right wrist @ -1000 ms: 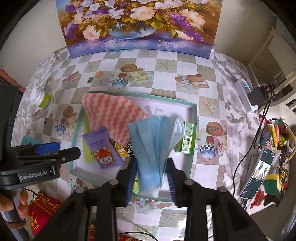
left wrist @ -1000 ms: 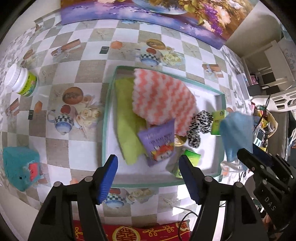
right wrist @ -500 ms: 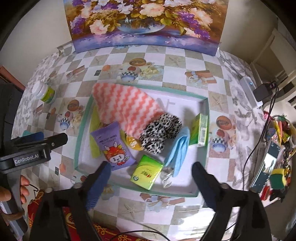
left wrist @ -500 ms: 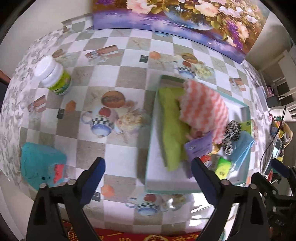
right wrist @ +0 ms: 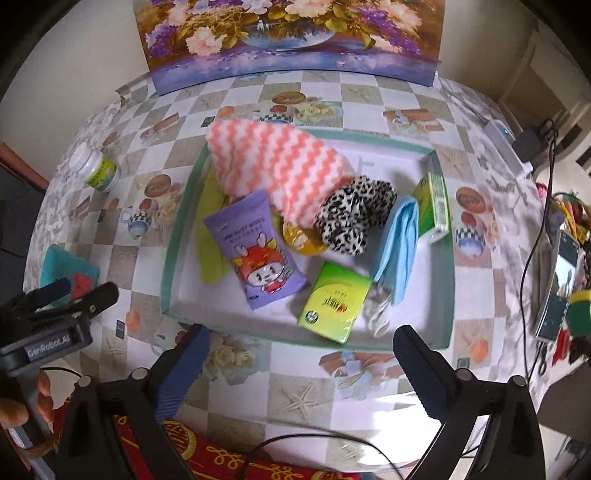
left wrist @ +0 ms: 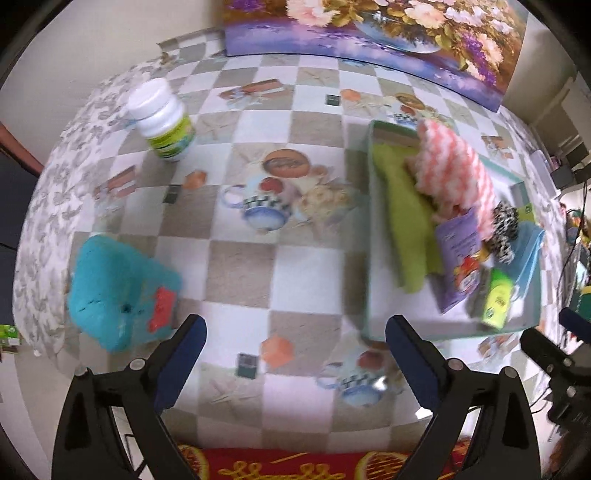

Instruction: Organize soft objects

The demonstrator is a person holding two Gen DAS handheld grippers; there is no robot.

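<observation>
Teal plush toy (left wrist: pixel 122 291): lies on the checkered tablecloth (left wrist: pixel 243 266), outside the tray, just ahead and left of the left gripper's left finger; a red patch shows on its near side.
Tray (right wrist: pixel 173 266): teal-rimmed, white inside, well right of the plush toy in the left wrist view.
Tray contents: pink-and-white zigzag cloth (right wrist: pixel 280 166) draped over the far left corner; lime green cloth (left wrist: pixel 402 225) along the left wall; leopard-print scrunchie (right wrist: pixel 351 214) near the middle; folded blue cloth (right wrist: pixel 400 240) just right of it (white loops trail from its near end); purple snack packet (right wrist: pixel 255 251); green tissue pack (right wrist: pixel 334 302) near the front wall; green carton (right wrist: pixel 434 206) against the right wall.
Left gripper (left wrist: pixel 295 354): fingers wide apart, nothing between them, over bare tablecloth.
Right gripper (right wrist: pixel 299 369): jaws opening, already wide, nothing between them; it hangs before the tray's near wall.
Pill bottle (left wrist: pixel 162 122): white-capped, green label, upright at the far left.
Backdrop: flower painting (right wrist: pixel 288 33) stands along the table's far edge.
</observation>
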